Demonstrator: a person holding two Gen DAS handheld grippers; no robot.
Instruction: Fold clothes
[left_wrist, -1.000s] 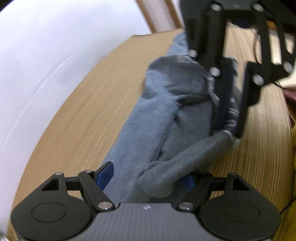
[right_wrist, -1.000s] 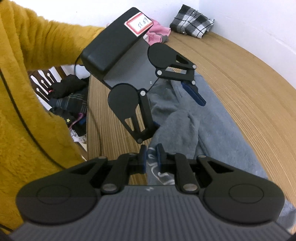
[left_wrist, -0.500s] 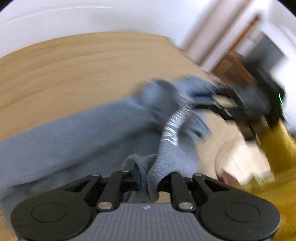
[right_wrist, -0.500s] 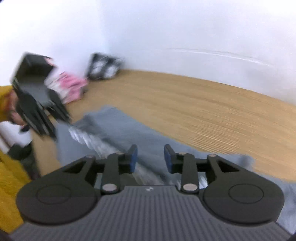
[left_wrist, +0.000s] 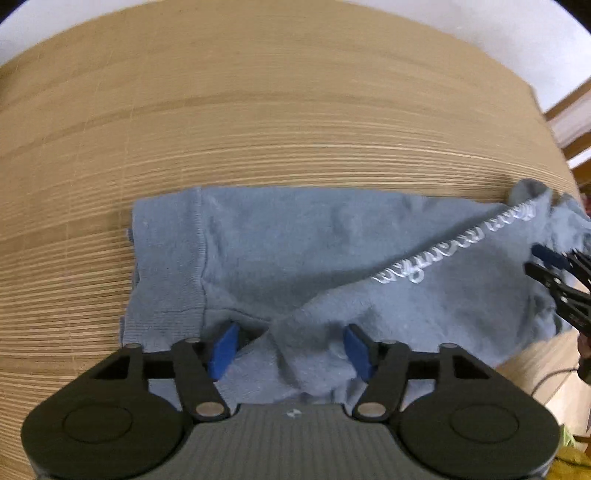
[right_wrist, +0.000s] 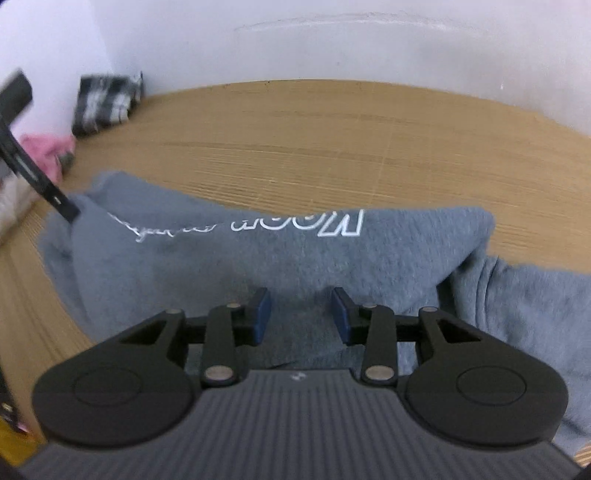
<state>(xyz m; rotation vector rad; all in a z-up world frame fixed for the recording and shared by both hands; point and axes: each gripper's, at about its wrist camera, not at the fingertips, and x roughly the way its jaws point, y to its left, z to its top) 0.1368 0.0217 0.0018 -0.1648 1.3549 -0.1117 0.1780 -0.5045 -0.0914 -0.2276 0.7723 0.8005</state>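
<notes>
A grey fleece garment with white lettering lies spread on the wooden table, its ribbed hem to the left. My left gripper is open low over the garment's near edge, and a raised fold of cloth sits loose between its blue pads. At the right edge of this view the right gripper hovers over the garment's other end. In the right wrist view the right gripper stands open above the grey garment, gripping nothing. The left gripper touches the cloth at far left.
A folded black-and-white plaid cloth and a pink cloth lie at the table's far left corner by the white wall. Bare wood stretches beyond the garment. The table edge runs near the right of the left wrist view.
Both grippers, earlier shut on the bunched garment, have swung it out flat on the table and opened, letting go of the cloth. They now stand apart at opposite ends.
</notes>
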